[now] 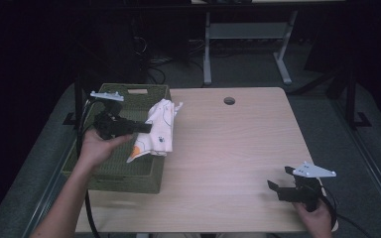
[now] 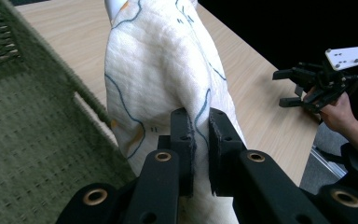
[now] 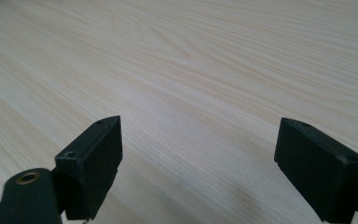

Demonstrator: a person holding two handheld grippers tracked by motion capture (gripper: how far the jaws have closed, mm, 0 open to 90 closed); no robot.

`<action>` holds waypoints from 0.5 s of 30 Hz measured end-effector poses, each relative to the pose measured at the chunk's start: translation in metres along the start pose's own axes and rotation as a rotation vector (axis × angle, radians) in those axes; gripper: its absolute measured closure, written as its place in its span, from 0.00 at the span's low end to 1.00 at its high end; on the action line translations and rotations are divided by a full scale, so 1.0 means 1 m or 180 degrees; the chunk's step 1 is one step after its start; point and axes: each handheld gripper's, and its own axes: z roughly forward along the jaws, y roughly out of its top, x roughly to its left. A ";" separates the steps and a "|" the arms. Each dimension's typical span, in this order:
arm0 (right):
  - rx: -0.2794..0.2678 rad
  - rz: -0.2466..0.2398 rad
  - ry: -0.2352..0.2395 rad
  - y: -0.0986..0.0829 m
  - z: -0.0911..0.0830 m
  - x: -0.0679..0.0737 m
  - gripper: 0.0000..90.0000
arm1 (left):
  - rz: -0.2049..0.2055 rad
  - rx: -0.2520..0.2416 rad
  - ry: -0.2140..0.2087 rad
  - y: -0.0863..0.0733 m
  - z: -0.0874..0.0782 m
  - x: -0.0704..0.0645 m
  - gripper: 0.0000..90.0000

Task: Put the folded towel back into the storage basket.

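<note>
Pinching a fold of white cloth (image 2: 158, 74) between two nearly closed black jaws, the left gripper (image 2: 200, 126) holds that one piece of fabric up over the right wall of the green woven basket (image 1: 124, 173). The cloth carries thin blue lines and a few orange patches; I can read no lettering on it. From above, it drapes across the basket's right rim, partly over the wooden table (image 1: 228, 148).

The right gripper (image 1: 281, 184) sits well to the right of the basket, near the table's front right corner, its two jaws spread wide with nothing between them, just bare wood grain beneath.

Counted up: one cloth, one basket, two grippers, each in one hand (image 1: 95, 148). A single round hole (image 1: 229, 100) lies in the tabletop, far right of the basket's back corner. No brand or label is legible anywhere.
</note>
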 end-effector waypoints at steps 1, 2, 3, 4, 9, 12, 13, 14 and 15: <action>0.0000 0.0000 0.0000 0.000 0.000 0.000 0.16 | -0.0007 -0.0001 0.0003 -0.001 -0.001 0.002 0.92; 0.0003 -0.0003 -0.0004 0.000 0.000 0.000 0.16 | -0.0015 -0.0001 0.0006 -0.002 -0.003 0.004 0.92; 0.0009 -0.0003 -0.0012 0.000 0.000 0.000 0.16 | -0.0026 -0.0004 0.0013 -0.003 -0.004 0.006 0.92; 0.0013 0.0000 -0.0017 0.000 0.001 0.000 0.16 | -0.0038 -0.0007 0.0010 -0.003 -0.005 0.008 0.92; 0.0031 0.0004 -0.0035 0.000 0.002 0.001 0.16 | -0.0096 -0.0002 0.0028 -0.009 -0.012 0.020 0.92; 0.0034 0.0017 -0.0043 0.000 0.002 0.002 0.16 | -0.0123 -0.0003 0.0049 -0.011 -0.017 0.026 0.92; 0.0036 0.0015 -0.0044 0.000 0.002 0.002 0.16 | -0.0123 -0.0003 0.0067 -0.012 -0.019 0.027 0.92; 0.0044 0.0016 -0.0045 0.001 0.002 0.003 0.16 | -0.0130 0.0008 0.0086 -0.013 -0.020 0.029 0.92; 0.0044 0.0022 -0.0050 0.001 0.002 0.003 0.16 | -0.0131 0.0021 0.0102 -0.014 -0.022 0.032 0.92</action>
